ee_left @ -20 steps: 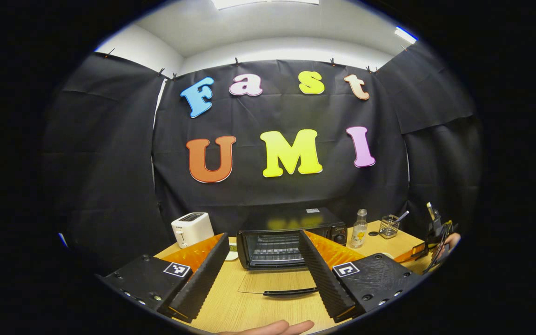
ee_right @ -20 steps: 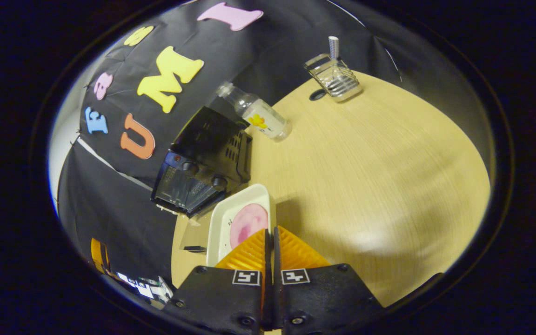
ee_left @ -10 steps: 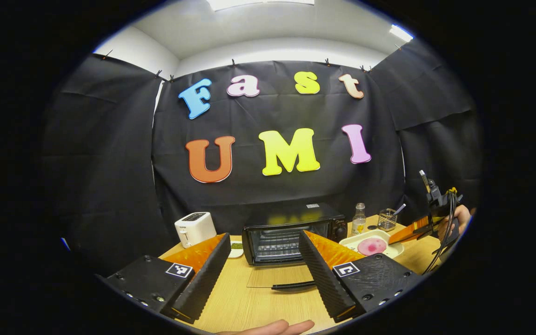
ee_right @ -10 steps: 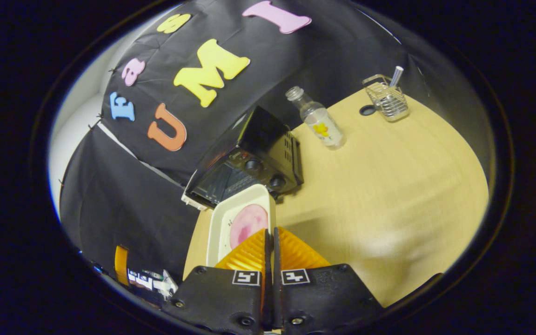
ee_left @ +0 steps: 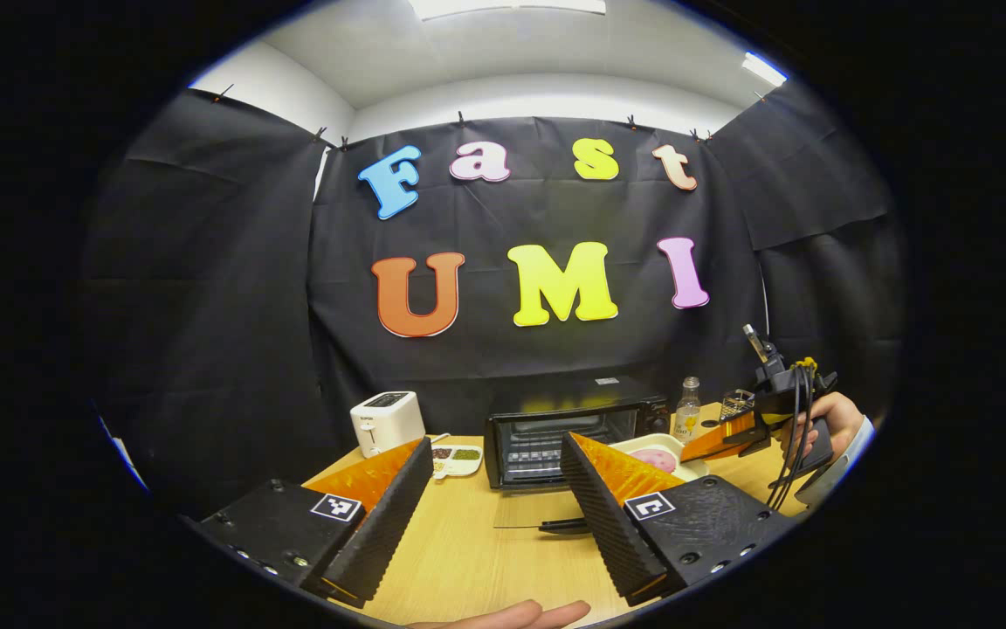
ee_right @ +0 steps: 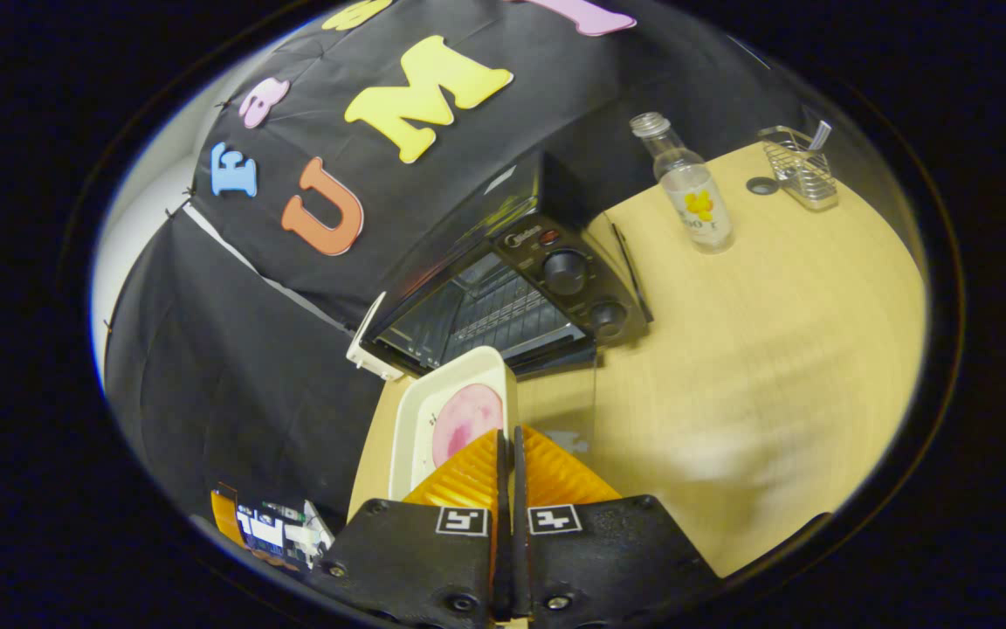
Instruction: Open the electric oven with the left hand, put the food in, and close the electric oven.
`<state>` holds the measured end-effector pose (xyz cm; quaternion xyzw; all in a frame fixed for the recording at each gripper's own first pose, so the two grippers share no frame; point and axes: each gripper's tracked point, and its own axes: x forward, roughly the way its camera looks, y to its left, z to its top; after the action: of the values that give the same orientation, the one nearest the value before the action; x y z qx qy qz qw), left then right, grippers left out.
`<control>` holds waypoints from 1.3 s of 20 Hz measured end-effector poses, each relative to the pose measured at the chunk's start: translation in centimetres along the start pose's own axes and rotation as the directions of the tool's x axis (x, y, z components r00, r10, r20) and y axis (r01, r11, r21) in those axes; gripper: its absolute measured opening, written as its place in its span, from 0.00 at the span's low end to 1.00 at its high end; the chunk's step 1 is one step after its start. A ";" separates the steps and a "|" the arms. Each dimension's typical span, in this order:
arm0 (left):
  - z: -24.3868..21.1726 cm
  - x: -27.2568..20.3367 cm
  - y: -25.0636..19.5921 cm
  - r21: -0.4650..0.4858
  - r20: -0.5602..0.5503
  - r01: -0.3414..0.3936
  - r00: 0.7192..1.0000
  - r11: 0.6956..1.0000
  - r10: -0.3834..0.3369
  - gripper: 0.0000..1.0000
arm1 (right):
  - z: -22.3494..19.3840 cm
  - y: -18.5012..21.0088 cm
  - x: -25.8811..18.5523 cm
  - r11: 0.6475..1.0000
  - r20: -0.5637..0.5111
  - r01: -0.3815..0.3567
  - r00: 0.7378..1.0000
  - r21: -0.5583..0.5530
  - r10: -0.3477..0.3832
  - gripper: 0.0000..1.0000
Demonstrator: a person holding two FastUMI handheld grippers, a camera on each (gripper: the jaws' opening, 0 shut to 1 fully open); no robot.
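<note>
Here the right gripper [ee_right: 507, 437] has its fingers pressed together on the near rim of the white tray [ee_right: 420, 419], which carries a pink round slice of food [ee_right: 465, 419]. In the left gripper view the same gripper [ee_left: 713, 439] shows at the far right, held by a hand [ee_left: 817, 424], with the tray [ee_left: 634, 447] raised just in front of the oven's right side.

The left gripper [ee_left: 494, 489] is spread wide, nothing between its fingers, hanging above the near part of the wooden table [ee_left: 459, 559].

The electric oven [ee_left: 573, 424] stands at the far middle of the table. Its glass door [ee_left: 538, 515] is folded down flat toward the near side, the wire rack inside exposed. In the right gripper view the tray's far end sits just before the oven [ee_right: 512, 297] opening, above the door.

A white toaster [ee_left: 387, 422] stands left of the oven, a small sectioned dish [ee_left: 455, 459] between them. A clear bottle [ee_right: 691, 188] and a wire holder [ee_right: 800, 162] stand right of the oven.
</note>
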<state>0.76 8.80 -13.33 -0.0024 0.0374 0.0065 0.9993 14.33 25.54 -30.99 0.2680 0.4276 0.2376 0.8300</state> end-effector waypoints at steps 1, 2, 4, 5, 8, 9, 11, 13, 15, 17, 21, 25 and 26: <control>0.0 -0.1 0.7 0.000 0.005 -0.008 1.000 1.000 0.008 0.94 | 0.0 0.6 1.0 1.000 0.005 0.006 1.000 -0.003 -0.006 0.00; 0.0 -0.2 1.2 -0.004 0.007 -0.012 1.000 1.000 0.012 0.94 | 0.2 1.1 2.1 1.000 0.015 0.015 1.000 -0.001 -0.015 0.04; -0.5 -0.3 1.9 -0.009 0.005 -0.019 1.000 1.000 0.019 0.94 | 0.8 1.7 4.3 0.999 0.045 0.045 0.998 0.013 -0.045 0.04; -0.6 -0.3 2.4 -0.007 0.004 -0.024 1.000 1.000 0.024 0.94 | 1.2 1.9 5.4 0.998 0.065 0.066 0.996 0.024 -0.067 0.04; -1.2 -0.1 3.7 -0.001 -0.001 -0.033 0.999 0.999 0.033 0.94 | 3.0 2.3 8.5 0.991 0.133 0.122 0.983 0.062 -0.129 0.04; -1.6 -0.1 4.2 -0.004 -0.003 -0.037 0.999 0.999 0.037 0.94 | 3.5 2.2 9.5 0.987 0.159 0.139 0.976 0.080 -0.150 0.04; -1.9 0.2 5.0 -0.016 -0.008 -0.044 0.999 0.999 0.044 0.94 | 4.4 1.9 11.4 0.978 0.202 0.171 0.960 0.115 -0.192 0.04; -2.7 0.6 5.6 -0.024 -0.019 -0.051 0.999 0.998 0.051 0.93 | 5.8 2.0 13.1 0.971 0.255 0.166 0.945 0.170 -0.206 0.04; -3.4 1.0 6.3 -0.028 -0.035 -0.063 0.997 0.998 0.062 0.94 | 7.0 1.9 14.8 0.962 0.296 0.142 0.932 0.231 -0.209 0.04; -4.3 1.2 6.4 -0.044 -0.063 -0.056 0.997 0.997 0.054 0.93 | 8.1 1.7 16.2 0.950 0.335 0.132 0.915 0.282 -0.226 0.04; -5.5 1.6 6.9 -0.057 -0.089 -0.063 0.994 0.996 0.058 0.94 | 10.1 1.6 18.5 0.945 0.446 0.140 0.855 0.294 -0.265 0.00; -6.3 2.1 6.6 -0.063 -0.104 -0.055 0.993 0.997 0.048 0.94 | 10.6 2.0 19.7 0.954 0.510 0.145 0.819 0.262 -0.264 0.06; -6.5 2.0 6.2 -0.073 -0.114 -0.042 0.993 0.996 0.034 0.94 | 10.2 2.1 19.8 0.958 0.519 0.156 0.813 0.242 -0.263 0.09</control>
<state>2.23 15.03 -20.02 -0.0396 0.0936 0.0268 0.9945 32.87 36.96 -36.19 0.3528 0.2206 0.0166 0.9092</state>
